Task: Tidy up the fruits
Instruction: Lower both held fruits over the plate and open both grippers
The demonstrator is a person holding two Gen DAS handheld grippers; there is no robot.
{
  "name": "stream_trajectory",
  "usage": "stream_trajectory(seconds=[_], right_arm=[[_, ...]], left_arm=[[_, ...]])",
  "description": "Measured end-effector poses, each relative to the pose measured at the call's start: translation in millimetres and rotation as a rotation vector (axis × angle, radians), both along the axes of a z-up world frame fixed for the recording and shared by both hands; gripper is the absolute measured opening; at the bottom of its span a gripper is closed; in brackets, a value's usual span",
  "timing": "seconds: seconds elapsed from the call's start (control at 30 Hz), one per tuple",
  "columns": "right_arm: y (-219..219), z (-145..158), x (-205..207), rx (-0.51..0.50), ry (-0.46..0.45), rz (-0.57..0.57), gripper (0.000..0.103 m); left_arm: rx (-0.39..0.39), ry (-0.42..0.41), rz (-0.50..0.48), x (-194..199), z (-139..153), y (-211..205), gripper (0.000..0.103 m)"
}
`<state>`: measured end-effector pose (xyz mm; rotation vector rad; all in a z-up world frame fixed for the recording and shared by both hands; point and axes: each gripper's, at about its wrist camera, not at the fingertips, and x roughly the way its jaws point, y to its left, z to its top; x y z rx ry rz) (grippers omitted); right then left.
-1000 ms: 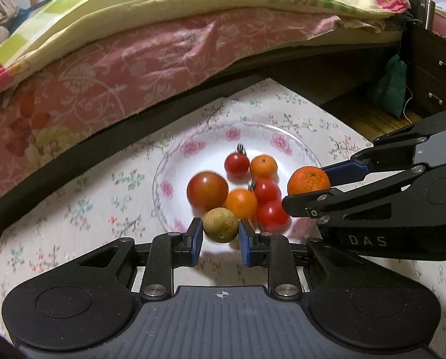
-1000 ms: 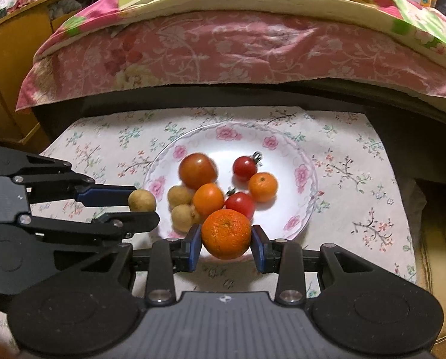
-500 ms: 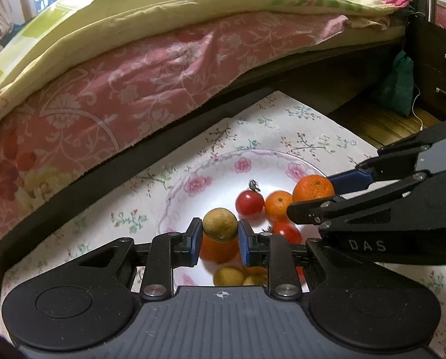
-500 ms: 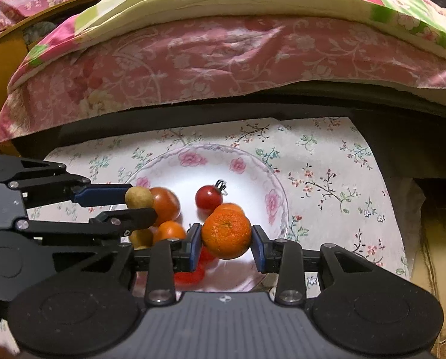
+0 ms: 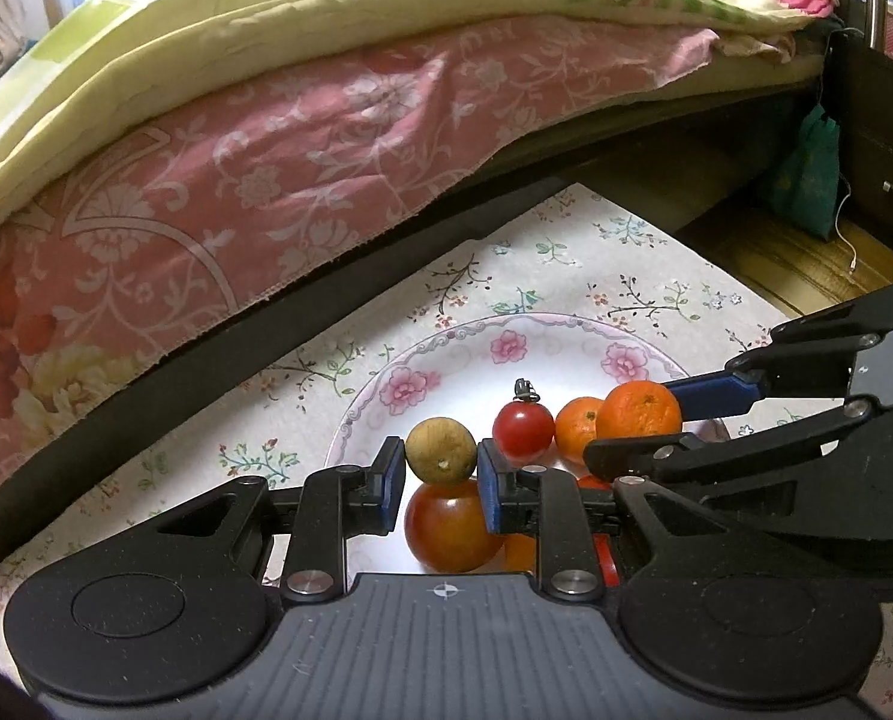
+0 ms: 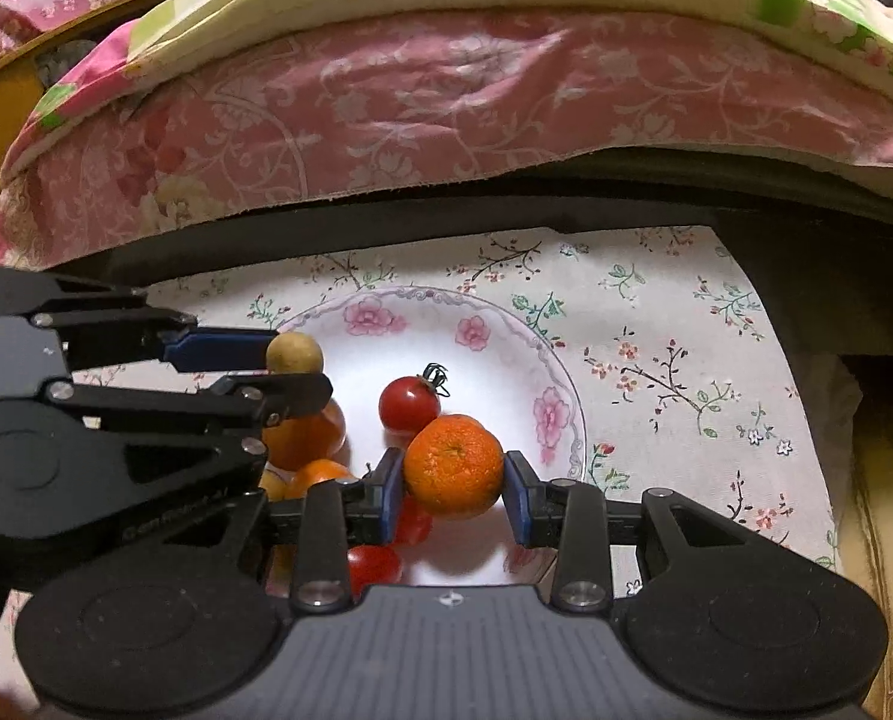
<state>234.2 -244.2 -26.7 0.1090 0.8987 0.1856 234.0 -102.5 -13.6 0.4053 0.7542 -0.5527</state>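
Left wrist view: left gripper clamps a tan longan above the floral plate | right gripper clamps a mandarin over the plate's near side | advice: lower each onto bare china (not atop the cherry tomatoes) before releasing, hands apart
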Motion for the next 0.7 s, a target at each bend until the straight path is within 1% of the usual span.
stream_trajectory(seconds=[0.1, 0.2, 0.43, 0.53, 0.57, 0.7], right_arm=[[-1, 0, 2, 0.002, 0.002, -0.008, 0.036], [-2, 0, 1, 0.002, 0.002, -0.012, 0.036], [-2, 4, 0, 0.004, -0.002, -0.017, 0.041], [-3, 8, -2, 0.012, -0.008, -0.019, 0.045], [-4, 9, -3, 0.014, -0.01, -0.019, 0.046], [-4, 12, -7, 0.016, -0.009, -0.028, 0.047]], left_arm=[[0.0, 0.002, 0.013, 2, 1, 2, 0.039], [0.005, 0.0, 0.018, 2, 2, 2, 0.041], [0.005, -0.008, 0.042, 0, 8, 10, 0.051], [-0.001, -0.013, 0.053, -4, 13, 16, 0.055], [-0.002, -0.016, 0.055, -6, 14, 17, 0.058], [-0.012, -0.031, 0.063, -16, 20, 23, 0.069]])
